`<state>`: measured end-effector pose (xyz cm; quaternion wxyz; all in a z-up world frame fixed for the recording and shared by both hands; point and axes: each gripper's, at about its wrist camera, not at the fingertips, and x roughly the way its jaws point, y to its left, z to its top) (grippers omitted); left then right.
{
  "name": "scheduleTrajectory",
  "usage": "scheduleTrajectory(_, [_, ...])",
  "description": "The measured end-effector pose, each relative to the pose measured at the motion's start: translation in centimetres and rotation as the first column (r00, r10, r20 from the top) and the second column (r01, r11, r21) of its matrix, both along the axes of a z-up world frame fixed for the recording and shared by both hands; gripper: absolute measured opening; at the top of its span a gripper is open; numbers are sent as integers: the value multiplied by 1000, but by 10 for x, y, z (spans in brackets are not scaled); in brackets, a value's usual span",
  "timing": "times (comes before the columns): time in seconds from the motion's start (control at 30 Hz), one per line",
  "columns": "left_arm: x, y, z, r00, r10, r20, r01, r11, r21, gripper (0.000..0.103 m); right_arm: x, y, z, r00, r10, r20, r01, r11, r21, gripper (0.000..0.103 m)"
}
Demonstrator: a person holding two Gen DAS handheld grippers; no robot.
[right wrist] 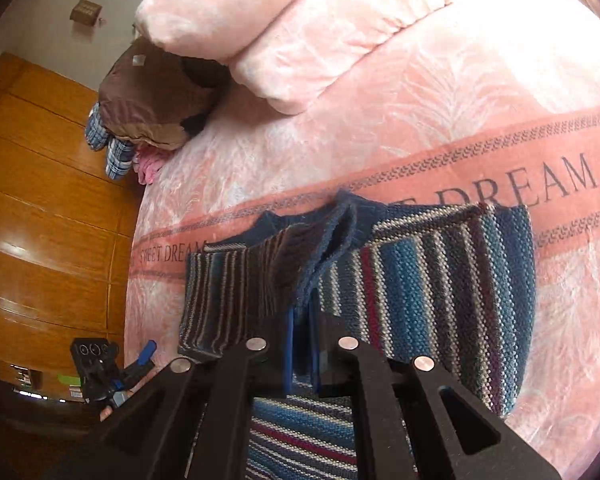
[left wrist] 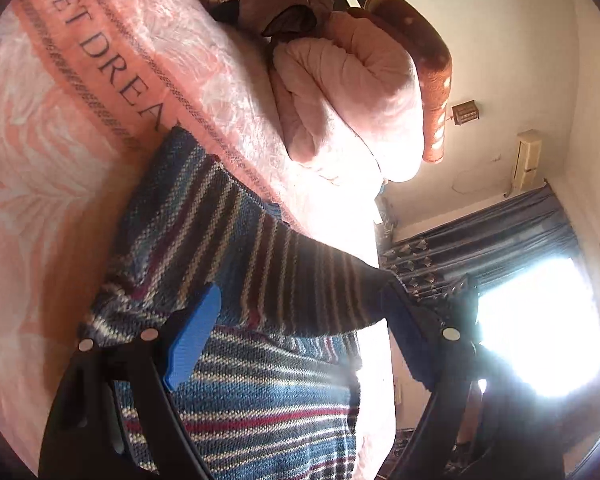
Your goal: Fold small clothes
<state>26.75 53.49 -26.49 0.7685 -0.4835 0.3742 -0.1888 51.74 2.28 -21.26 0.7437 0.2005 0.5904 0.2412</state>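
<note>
Lying on the pink "SWEET DREAM" blanket [right wrist: 440, 92] of the bed, the small striped knit sweater [right wrist: 452, 280] is spread near the right gripper, its body to the right and a darker striped sleeve [right wrist: 228, 292] folded across on the left.

The right gripper [right wrist: 302, 344] is clenched: its blue pads stand close together with a fold of the blue knit edge pinched between them, near the neckline [right wrist: 340, 224].

From the left wrist view, the left gripper [left wrist: 300, 336] is spread wide, one blue pad [left wrist: 194, 344] lying against the fabric and the other finger far off to the right, in shadow. The sleeve [left wrist: 312, 284] runs across between them, but nothing is clamped.

The sweater looks light, soft and floppy, a chunky knit that should stretch and sag when lifted from one point, and it will likely cling a little to the plush blanket. I judge it best taken at firm edges: the ribbed neckline, the shoulder seam, the hem or the sleeve cuff, with both grippers well apart so the fabric hangs flat. A pinch in the loose middle would probably bunch the knit and spoil the fold.

Folded pink bedding [right wrist: 260, 20] and a brown garment [right wrist: 152, 96] lie at the far end, well apart.
</note>
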Motion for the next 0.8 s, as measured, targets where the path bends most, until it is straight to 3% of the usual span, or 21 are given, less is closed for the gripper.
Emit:
scheduleTrajectory(0.3, [46,-17,-45,986,-59,-158,73,994,84,80,-9,-41,-80,994,-46,-94,46,999,-2,7])
scheduleTrajectory(0.4, [54,-16,-48,978,-64,-198,84,992,94,79,-11,-45,-101,994,-41,-105,32,996,-85,15])
scheduleTrajectory(0.47, [62,-17,-32,985,-84,-148,99,991,93,79,-10,-56,-92,994,-70,-82,66,996,-53,17])
scheduleTrajectory(0.57, [84,-20,-8,992,-110,-59,114,991,70,79,-5,-66,-56,995,-94,40,92,995,50,20])
scheduleTrajectory(0.63, [105,-21,-3,993,-115,-29,116,992,56,79,3,-58,-50,996,-71,45,67,993,97,20])
scheduleTrajectory(0.8, [151,-32,-33,984,-134,-114,143,987,76,79,19,-35,-89,999,-26,-47,31,992,122,20])
